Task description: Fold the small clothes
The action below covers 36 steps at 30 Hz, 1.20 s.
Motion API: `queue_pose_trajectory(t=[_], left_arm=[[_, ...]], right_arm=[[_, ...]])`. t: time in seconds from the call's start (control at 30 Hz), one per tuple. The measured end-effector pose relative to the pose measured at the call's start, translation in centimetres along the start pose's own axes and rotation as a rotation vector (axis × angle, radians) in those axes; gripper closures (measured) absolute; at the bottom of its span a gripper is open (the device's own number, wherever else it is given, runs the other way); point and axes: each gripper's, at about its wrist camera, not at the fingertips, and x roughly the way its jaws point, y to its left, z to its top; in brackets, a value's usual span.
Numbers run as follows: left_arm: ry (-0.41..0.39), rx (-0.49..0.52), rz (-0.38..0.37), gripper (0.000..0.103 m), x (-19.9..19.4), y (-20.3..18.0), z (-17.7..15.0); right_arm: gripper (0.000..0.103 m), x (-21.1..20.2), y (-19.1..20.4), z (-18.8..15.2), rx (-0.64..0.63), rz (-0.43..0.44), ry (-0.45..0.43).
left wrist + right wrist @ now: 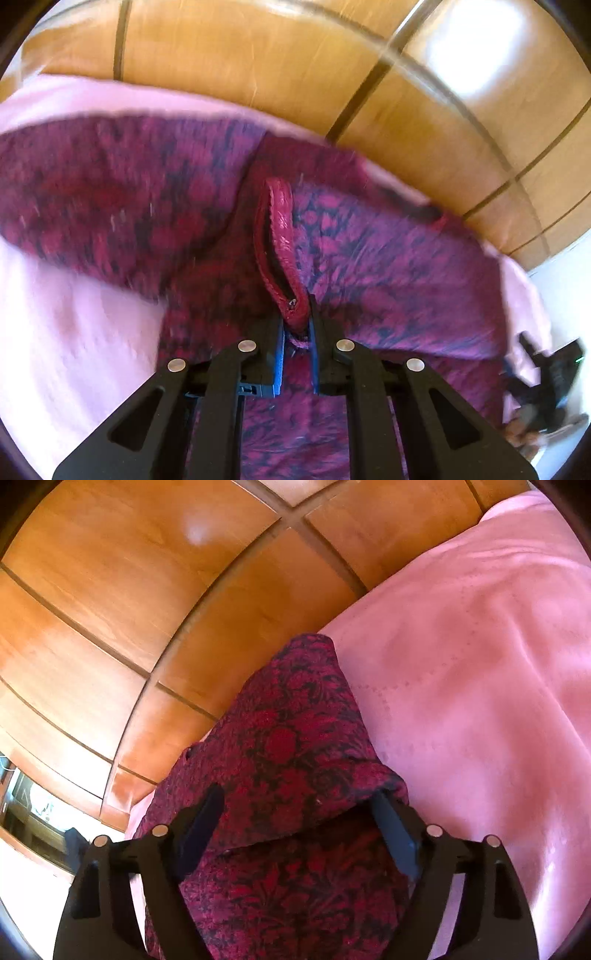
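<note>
A dark red garment with a black floral pattern (pixel 369 258) lies on a pink bedspread (pixel 55 332). My left gripper (pixel 297 325) is shut on the garment's red hemmed edge (pixel 280 236), which stands up in a loop between the fingers. The picture is blurred by motion. In the right wrist view the same garment (pixel 288 738) lies folded under my right gripper (pixel 295 801). That gripper is open, with its fingers (pixel 395 834) astride a folded flap and nothing held.
The pink bedspread (pixel 480 664) spreads to the right in the right wrist view. Wooden panels (pixel 110 590) rise behind the bed in both views (pixel 295 55). A dark object (pixel 546 373) shows at the right edge of the left wrist view.
</note>
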Motion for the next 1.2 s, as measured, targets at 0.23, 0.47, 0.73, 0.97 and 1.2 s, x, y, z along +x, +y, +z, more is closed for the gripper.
queue_pose_trajectory(t=[0.23, 0.47, 0.73, 0.97, 1.2], left_arm=[[-0.045, 0.071, 0.031, 0.093, -0.5, -1.4, 0.2], [-0.075, 0.064, 0.018, 0.093, -1.4, -1.2, -0.9], [-0.062, 0.107, 0.063, 0.093, -0.9, -0.9, -1.0], [-0.095, 0.031, 0.047, 0.083, -2.1, 0.1, -1.5], [-0.259, 0.163, 0.057, 0.082, -6.4, -3.5, -1.0]], right_arm=[[0.016, -3.7, 2.7, -1.8, -0.186, -0.029, 0.107], [0.016, -1.2, 8.0, -0.3, -0.358, -0.087, 0.036], [0.018, 10.2, 7.8, 3.6, -0.468, -0.385, 0.065], [0.017, 12.2, 5.1, 4.5, -0.429, -0.412, 0.051], [0.015, 12.1, 5.7, 3.5, -0.457, -0.431, 0.034]])
